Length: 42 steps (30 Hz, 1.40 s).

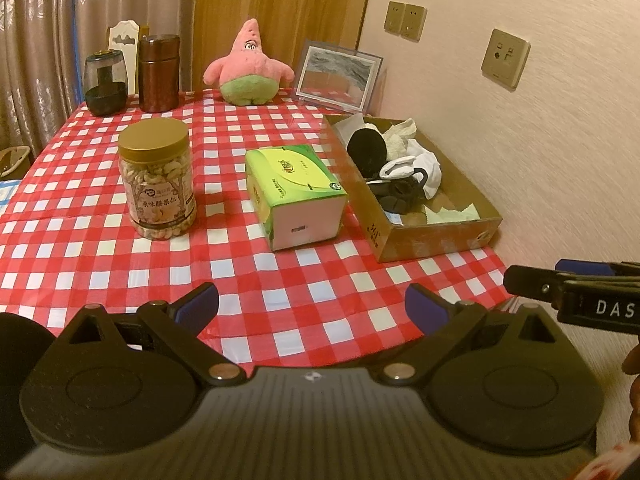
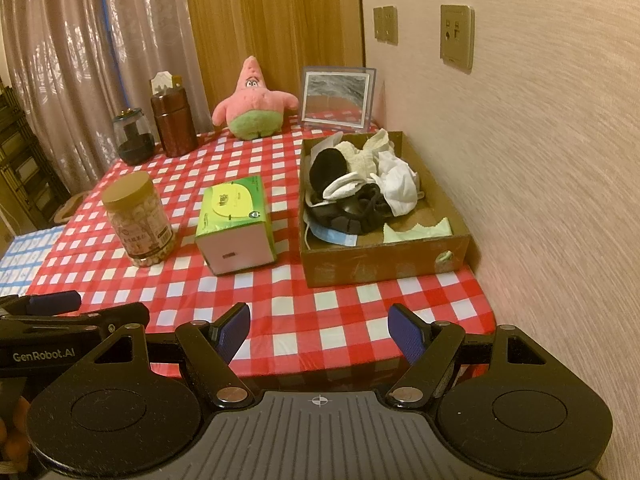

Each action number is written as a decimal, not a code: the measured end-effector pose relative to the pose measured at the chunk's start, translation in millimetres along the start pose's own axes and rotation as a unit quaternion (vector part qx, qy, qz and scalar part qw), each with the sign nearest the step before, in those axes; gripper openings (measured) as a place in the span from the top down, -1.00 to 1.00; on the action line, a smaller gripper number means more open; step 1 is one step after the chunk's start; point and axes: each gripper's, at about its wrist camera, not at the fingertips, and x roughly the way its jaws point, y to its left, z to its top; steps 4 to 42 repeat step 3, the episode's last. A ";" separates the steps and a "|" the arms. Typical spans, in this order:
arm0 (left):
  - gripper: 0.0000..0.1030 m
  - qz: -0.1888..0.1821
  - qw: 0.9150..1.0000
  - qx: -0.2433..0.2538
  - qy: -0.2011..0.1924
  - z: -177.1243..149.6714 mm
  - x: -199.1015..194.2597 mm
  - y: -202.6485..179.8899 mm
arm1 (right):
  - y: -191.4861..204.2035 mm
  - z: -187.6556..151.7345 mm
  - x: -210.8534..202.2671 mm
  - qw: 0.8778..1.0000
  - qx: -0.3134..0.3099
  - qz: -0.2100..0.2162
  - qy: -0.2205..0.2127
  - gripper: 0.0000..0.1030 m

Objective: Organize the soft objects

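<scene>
Both claws, left (image 1: 312,304) and right (image 2: 319,330), gape empty, well short of the sock-filled box (image 2: 384,264).

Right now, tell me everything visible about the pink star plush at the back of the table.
The pink star plush sits upright at the table's far edge, in front of the wooden panel. It looks like soft fuzzy fabric: a pointed pink head with two cartoon eyes, stubby arms spread sideways, and a rounded green lower body. It rests on the checked tablecloth, between the brown canister and the picture frame, touching neither. No gripper is near it.
</scene>
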 end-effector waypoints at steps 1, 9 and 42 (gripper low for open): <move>-0.92 0.001 1.000 0.000 -0.001 -0.7 -0.4 0.2 | -0.2 0.1 -0.2 1.000 0.000 0.000 0.000 -0.47; -0.92 -0.002 1.000 0.000 -0.004 -1.4 -1.8 1.6 | -0.1 0.0 -0.2 1.000 0.001 0.000 0.000 -0.47; -0.92 -0.002 1.000 0.000 -0.004 -1.4 -1.8 1.6 | -0.1 0.0 -0.2 1.000 0.001 0.000 0.000 -0.47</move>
